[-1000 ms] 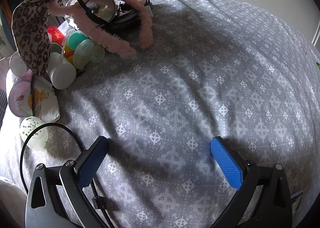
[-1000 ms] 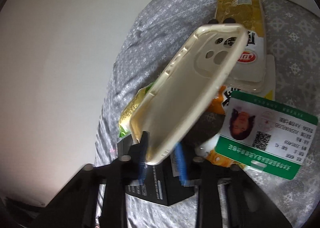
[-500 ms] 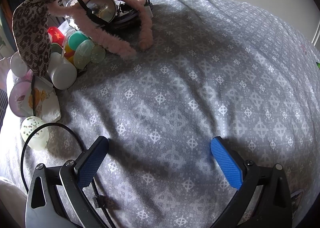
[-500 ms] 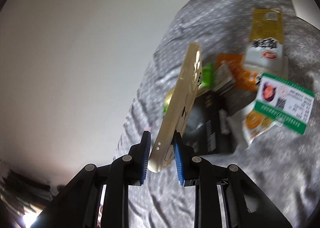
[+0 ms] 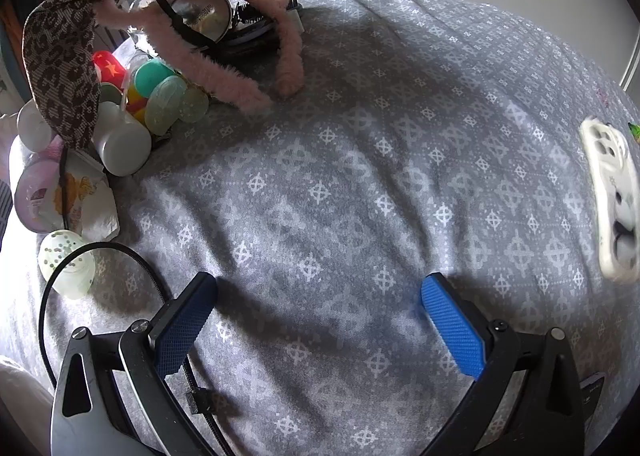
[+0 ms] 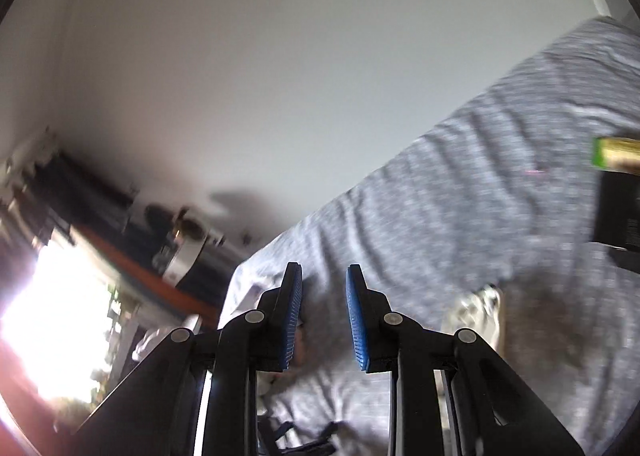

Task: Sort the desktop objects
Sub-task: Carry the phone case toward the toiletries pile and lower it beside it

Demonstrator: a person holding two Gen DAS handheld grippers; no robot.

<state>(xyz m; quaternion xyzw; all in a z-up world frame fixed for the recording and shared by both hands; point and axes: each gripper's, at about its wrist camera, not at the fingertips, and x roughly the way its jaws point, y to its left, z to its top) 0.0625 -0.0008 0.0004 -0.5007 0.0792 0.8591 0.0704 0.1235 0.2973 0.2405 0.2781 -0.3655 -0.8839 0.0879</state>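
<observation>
A cream phone case [image 5: 612,199] lies blurred on the grey patterned cloth [image 5: 360,175] at the right edge of the left wrist view. It also shows partly in the right wrist view [image 6: 480,308], just right of my right gripper. My right gripper [image 6: 323,316] is empty, its blue pads a small gap apart, tilted up toward the wall. My left gripper [image 5: 320,320] is wide open and empty, low over the cloth's near middle.
A pile sits at the far left: leopard-print headband [image 5: 64,51], pink fuzzy headband [image 5: 240,83], round mirror [image 5: 202,13], plastic capsules [image 5: 164,95], white bottles [image 5: 120,139]. A dotted capsule [image 5: 66,264] and black cable [image 5: 120,252] lie nearer. A green packet [image 6: 616,151] and black box [image 6: 618,215] are at right.
My right gripper let go of the phone case, which now lies on the cloth, and swung left and up, away from the snack packets and card. My left gripper stayed still.
</observation>
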